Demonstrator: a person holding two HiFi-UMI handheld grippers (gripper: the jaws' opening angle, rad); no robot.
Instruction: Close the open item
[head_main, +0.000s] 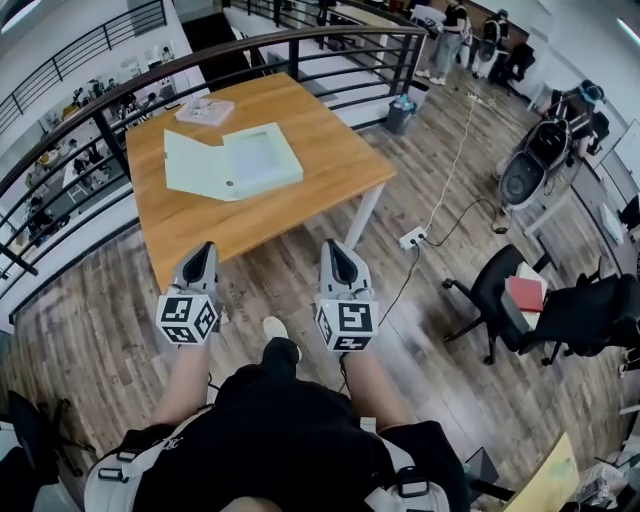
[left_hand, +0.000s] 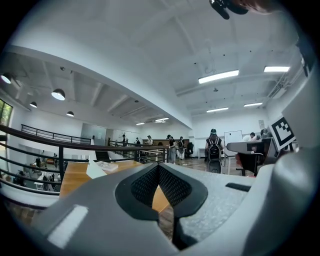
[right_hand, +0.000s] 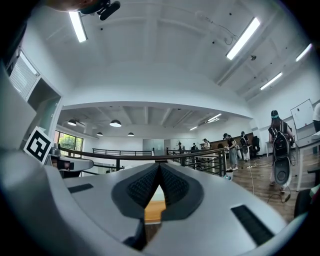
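A pale green folder (head_main: 232, 160) lies open and flat on the wooden table (head_main: 300, 205), its two leaves spread left and right. My left gripper (head_main: 206, 250) and right gripper (head_main: 333, 249) are held side by side just short of the table's near edge, both pointing level toward it. Both are shut with nothing between the jaws. In the left gripper view the left gripper (left_hand: 158, 166) has its tips touching, and the table (left_hand: 75, 175) with the folder's edge (left_hand: 95, 170) shows beyond. In the right gripper view the right gripper (right_hand: 159, 166) is likewise closed.
A small stack of papers (head_main: 205, 110) lies at the table's far end. A dark railing (head_main: 60, 130) curves round the table's left and far sides. Black office chairs (head_main: 560, 310) stand to the right, with a power strip and cable (head_main: 413, 238) on the floor.
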